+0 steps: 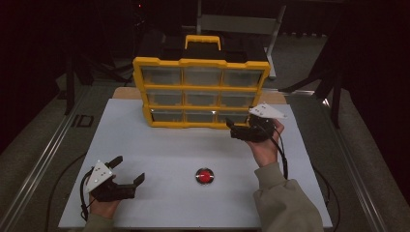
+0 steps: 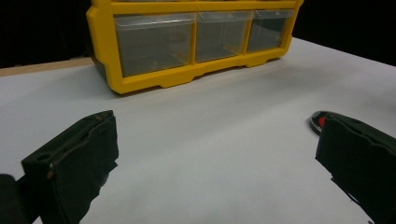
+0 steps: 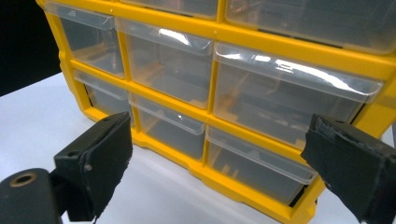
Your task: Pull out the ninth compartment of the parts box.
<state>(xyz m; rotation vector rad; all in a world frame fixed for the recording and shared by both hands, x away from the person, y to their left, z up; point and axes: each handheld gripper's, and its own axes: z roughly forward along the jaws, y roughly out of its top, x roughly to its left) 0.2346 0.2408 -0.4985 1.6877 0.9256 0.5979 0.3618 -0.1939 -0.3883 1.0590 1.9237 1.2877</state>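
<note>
A yellow drawer cabinet (image 1: 200, 63) with clear plastic drawers in three rows stands at the back middle of the white table (image 1: 159, 145). My right gripper (image 1: 232, 128) is open, close in front of the cabinet's lower right corner. In the right gripper view its jaws stand wide apart (image 3: 215, 158), facing the yellow frame (image 3: 280, 49) and the bottom right drawer (image 3: 257, 168), and hold nothing. My left gripper (image 1: 128, 169) is open and empty above the table's front left. In the left gripper view (image 2: 215, 154) it looks toward the cabinet (image 2: 100, 42).
A red button (image 1: 205, 176) in a dark ring sits on the table front of centre, and its edge (image 2: 320, 122) peeks from behind a jaw in the left gripper view. The cabinet has a yellow carry handle (image 1: 203, 38) on top. Dark surroundings lie beyond the table.
</note>
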